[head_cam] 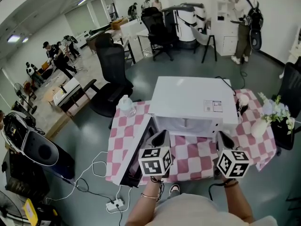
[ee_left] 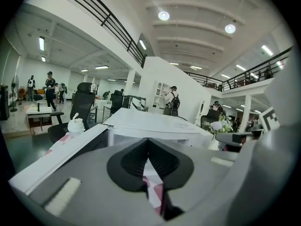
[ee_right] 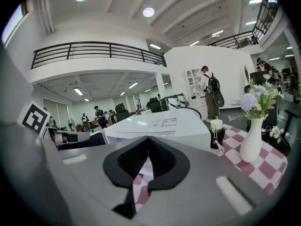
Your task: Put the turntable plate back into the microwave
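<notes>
The turntable plate cannot be made out in any view. The open cavity of the white microwave (head_cam: pixel 188 100) shows only a pale interior, and its door (head_cam: pixel 138 149) is swung out to the left. Just in front of that opening, above the pink checked tablecloth (head_cam: pixel 197 154), the left gripper (head_cam: pixel 161 135) and right gripper (head_cam: pixel 224 138) hover side by side. Both have their jaws pressed together with nothing between them. A vase of flowers (head_cam: pixel 260 126) stands to the right of the microwave.
</notes>
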Demonstrator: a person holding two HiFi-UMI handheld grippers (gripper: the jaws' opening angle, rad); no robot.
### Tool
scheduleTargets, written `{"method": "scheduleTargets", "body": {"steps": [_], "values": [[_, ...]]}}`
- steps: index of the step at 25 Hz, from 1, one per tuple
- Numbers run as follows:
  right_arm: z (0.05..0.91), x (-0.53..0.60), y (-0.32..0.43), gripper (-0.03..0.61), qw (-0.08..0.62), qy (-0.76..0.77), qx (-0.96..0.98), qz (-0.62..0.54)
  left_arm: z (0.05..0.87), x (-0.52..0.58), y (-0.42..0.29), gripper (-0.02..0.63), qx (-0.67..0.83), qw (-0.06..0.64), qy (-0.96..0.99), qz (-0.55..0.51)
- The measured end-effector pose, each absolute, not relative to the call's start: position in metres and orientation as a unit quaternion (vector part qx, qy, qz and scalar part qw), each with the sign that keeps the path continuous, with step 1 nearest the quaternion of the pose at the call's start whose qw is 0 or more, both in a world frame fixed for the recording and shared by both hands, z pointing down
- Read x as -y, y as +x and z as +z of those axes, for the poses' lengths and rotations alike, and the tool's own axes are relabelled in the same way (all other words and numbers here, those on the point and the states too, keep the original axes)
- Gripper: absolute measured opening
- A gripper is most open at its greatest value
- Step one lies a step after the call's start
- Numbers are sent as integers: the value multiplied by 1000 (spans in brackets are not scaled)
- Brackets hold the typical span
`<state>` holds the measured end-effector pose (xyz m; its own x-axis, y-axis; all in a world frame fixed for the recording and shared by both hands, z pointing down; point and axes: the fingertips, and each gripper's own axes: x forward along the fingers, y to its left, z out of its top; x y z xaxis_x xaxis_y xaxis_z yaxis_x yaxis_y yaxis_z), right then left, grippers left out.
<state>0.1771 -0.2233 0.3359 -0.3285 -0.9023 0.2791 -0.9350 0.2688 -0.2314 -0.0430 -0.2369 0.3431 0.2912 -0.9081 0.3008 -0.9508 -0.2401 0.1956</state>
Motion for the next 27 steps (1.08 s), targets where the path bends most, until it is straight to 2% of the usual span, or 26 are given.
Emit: {"method": "scheduleTargets", "body": {"steps": [27], "values": [[343, 233, 188, 9, 49, 586, 786, 190, 364, 256, -41, -2, 599, 187, 774, 85]]}}
